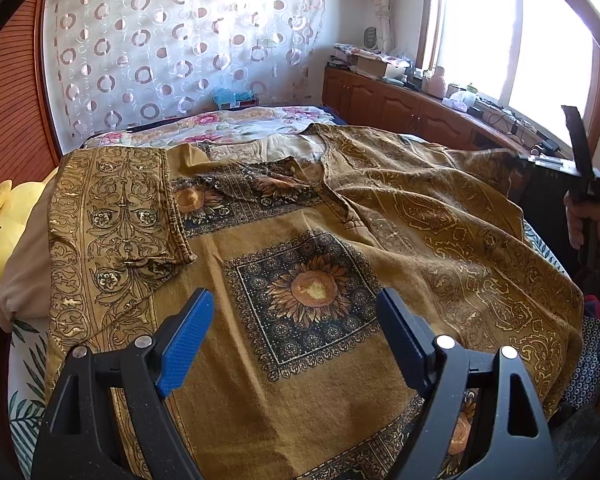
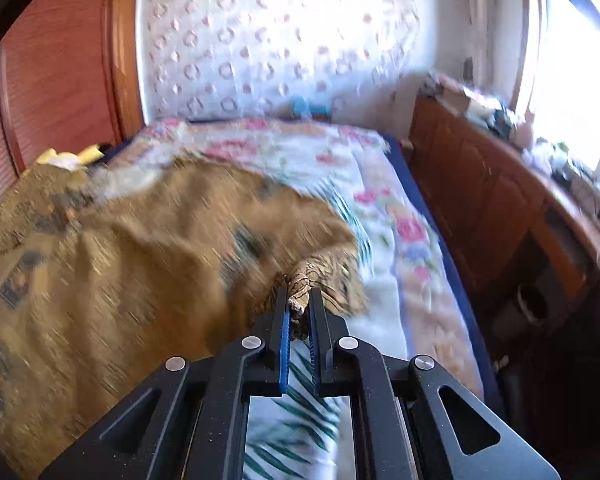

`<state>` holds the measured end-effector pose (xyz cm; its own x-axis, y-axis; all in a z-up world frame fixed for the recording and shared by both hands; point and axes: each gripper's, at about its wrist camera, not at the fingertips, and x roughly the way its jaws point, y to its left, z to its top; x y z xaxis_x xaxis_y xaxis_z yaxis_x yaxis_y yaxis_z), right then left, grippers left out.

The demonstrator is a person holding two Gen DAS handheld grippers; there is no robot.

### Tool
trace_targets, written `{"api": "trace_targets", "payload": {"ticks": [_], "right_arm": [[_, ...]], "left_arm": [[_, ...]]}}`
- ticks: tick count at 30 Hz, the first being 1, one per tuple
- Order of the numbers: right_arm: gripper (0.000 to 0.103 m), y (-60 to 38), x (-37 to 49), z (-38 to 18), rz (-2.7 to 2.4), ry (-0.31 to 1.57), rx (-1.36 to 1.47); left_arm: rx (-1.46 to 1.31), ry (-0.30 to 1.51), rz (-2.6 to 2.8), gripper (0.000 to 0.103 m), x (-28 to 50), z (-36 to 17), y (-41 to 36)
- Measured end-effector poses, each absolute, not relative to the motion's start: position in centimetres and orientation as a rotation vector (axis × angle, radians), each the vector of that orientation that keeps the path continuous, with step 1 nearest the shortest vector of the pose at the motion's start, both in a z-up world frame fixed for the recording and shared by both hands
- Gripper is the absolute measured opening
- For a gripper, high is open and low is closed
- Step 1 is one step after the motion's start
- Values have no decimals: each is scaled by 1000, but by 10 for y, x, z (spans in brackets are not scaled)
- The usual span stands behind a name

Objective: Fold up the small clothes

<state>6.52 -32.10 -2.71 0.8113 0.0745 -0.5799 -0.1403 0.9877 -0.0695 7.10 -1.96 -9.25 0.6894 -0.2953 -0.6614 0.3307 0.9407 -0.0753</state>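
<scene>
Already the right gripper (image 2: 300, 304) pinched a bunched sleeve end (image 2: 300, 284) of the garment (image 1: 308, 280), its jaws pressed together on the cloth; the left gripper (image 1: 296, 328) stood spread and empty above the garment's middle. With nothing pinning the body, a pull on the sleeve would likely drag the whole garment across the bed (image 2: 400, 240), and the thin pinch might slip. The garment lay spread across the bed, mustard brown with sunflower squares, one sleeve (image 1: 116, 216) already folded over the garment.

garment (image 1: 260, 360): mustard, sunflower squares | bedspread (image 1: 236, 120): pink floral | curtain (image 1: 172, 40): circles
</scene>
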Motion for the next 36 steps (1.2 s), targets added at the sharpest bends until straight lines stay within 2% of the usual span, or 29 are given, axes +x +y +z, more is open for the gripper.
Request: {"api": "trace_targets", "payload": {"ticks": [5,12,15,18,19,25,36], "right_arm": [[8,-271,61,-27,244,601,-166],[8,-239,61,-73,326,735,-192],[17,-238,61,-80,325,762,-197],[41,-242,57,-71,336,747,-179],[42,-246,55,-65,334,734,-170],[42,-278,50,-42,267,671,-105],[42,-306,125,-69,204,834,83]], "left_arm": [[44,722,-344,84,69,-90,-17],[30,703,-336,84,66,-83,-12],[25,699,-334,84,67,-82,-10],[21,697,-333,84,67,-82,-9],[21,695,-333,84,67,-81,-10],[17,684,-331,84,67,-80,-10],[13,687,-332,84,66,-81,-8]]}}
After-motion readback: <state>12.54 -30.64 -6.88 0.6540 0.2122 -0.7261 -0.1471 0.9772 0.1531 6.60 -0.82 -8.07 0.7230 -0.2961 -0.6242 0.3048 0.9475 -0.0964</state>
